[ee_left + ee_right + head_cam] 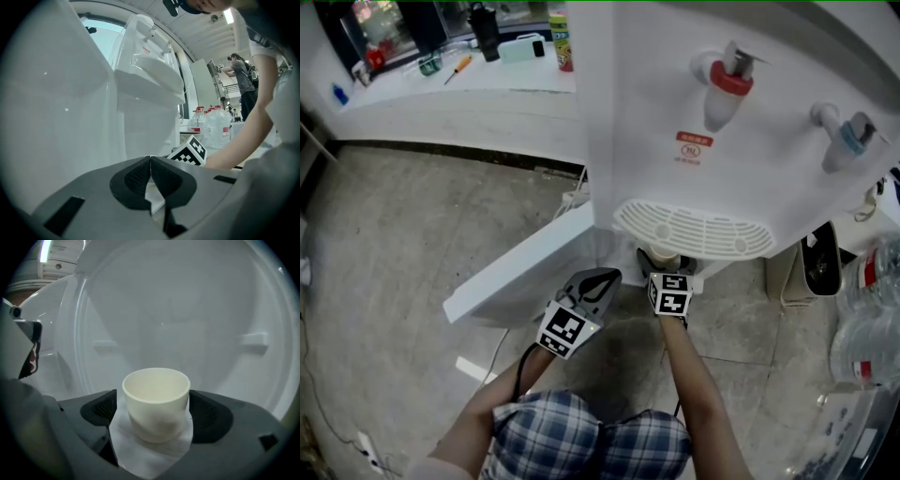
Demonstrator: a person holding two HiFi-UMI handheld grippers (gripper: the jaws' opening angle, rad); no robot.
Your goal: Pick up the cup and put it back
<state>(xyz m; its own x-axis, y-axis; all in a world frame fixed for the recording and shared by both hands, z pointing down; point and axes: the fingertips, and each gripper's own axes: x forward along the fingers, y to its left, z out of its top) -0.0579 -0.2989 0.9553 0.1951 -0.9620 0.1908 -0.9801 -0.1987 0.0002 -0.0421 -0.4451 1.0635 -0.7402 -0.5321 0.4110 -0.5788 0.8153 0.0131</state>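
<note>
We see a white water dispenser (675,94) filling the upper right of the head view, with a red tap (727,80) and a blue tap (848,136) on its front and a slotted drip tray (694,230) jutting out below them. The drip tray overhangs the right tool (668,263), so from above we catch only the rear of its jaws and its marker cube (670,292).

In the right gripper view, the cream cup (156,401) stands upright and empty on a white surface inside the dispenser's recess. One jaw pad stands on each side of it, and the pads close against its wall, so we read this tool as gripping the cup.

The left tool (598,281) hangs just beside the right one, in front of a white panel (525,267) that slants out from the dispenser's base. In its own view the jaws meet with nothing between them.

To the right of the dispenser, large clear water bottles (867,319) with red labels stand on the floor (412,244).

Along the far wall a white worktop (441,89) carries:
- a yellow-green can (561,42)
- a black bottle (485,33)
- a pale mint box (520,47)
- a screwdriver (457,68)

In the left gripper view another person (241,79) stands far back in the room.
</note>
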